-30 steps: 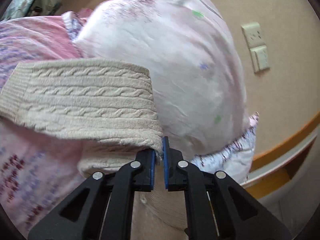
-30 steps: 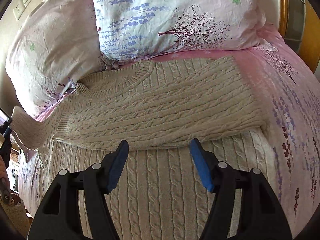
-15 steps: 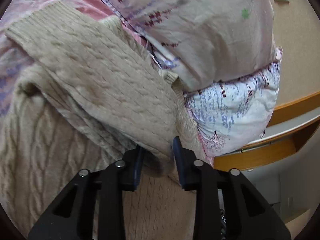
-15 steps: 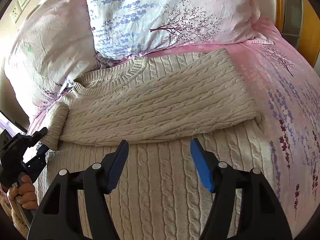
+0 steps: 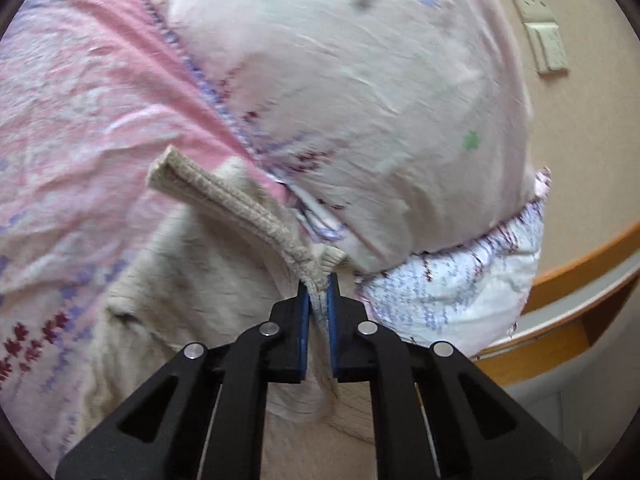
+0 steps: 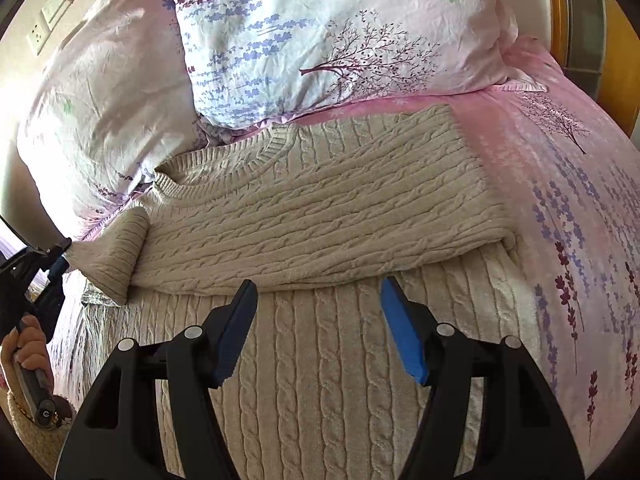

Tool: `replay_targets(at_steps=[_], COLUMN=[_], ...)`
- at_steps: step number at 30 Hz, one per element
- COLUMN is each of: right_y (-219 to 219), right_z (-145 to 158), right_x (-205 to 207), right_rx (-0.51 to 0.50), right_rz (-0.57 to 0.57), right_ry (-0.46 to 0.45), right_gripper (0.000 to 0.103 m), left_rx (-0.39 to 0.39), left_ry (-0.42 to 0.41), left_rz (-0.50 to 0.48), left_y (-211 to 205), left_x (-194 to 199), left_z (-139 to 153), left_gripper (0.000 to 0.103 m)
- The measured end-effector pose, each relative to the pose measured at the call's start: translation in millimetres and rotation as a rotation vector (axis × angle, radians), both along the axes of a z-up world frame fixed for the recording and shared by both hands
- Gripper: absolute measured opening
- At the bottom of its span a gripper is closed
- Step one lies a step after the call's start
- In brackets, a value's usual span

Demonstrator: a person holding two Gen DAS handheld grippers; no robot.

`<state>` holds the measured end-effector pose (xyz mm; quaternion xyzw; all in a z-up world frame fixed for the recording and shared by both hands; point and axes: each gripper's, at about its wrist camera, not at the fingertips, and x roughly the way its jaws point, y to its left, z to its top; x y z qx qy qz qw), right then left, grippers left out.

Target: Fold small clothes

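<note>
Bedspread (image 6: 560, 184) under half-folded sweater (image 6: 320, 216)

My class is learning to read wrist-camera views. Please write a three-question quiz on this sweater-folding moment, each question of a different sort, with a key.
1. True or false: the right tongs are clamped on the cable-knit sweater.
2. Multiple choice: what do the left tongs grip? A) a pillow corner B) a bunched fold of the sweater C) nothing
3. Fill in: the sleeve lies folded across the sweater's ____.

Key
1. False; they stand open above the knit.
2. B; their jaws have just been closing on that fold.
3. Chest, just below the neckline.
</note>
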<state>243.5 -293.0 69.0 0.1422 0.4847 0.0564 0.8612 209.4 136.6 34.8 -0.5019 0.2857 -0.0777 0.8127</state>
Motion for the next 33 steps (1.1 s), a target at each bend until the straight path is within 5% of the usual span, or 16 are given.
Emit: replay_targets(at_steps=[7,10,12,16,20,23,29,33], right_y=[-34,-50,-61,-78,-78,-65,-40,-33], right_z=[3,0,-2,-4,-4,-5,-15,-29], right_x=[-4,-3,-2,-1,6,16,41,47], right_rx=[-0.001,0.015,0.034,0.1,0.19,0.243,0.227,0.211], right_rz=[-0.073,-0.112,-0.139,-0.179,-0.139,-0.069,-0.009,-0.005], right_ry=[-0.036,-0.036,-0.033,-0.04,-0.045,-0.021,0.032,0.072], right_gripper=[0.066,0.066,0.066,0.064,0.051,0.041,0.037,0.028], left_rx=[0.144,0.336,0.518,0.758,0.741,0.709,0.721,0.64], left_ry=[-0.126,-0.063,-0.044,-0.13,-0.155,-0.108,0.12,0.208], left_rz=[-0.305,-0.477,-0.624,-0.841,-0.778,-0.608,-0.23,-0.171], left_y=[-117,-180,-222,-266,-224,-153,-15,31], left_x=[41,54,54,28,14,16,27,28], left_z=[35,26,16,10,22,28,15,-4], left_gripper=[0.008,0.013,0.041,0.065,0.07,0.07,0.067,0.064])
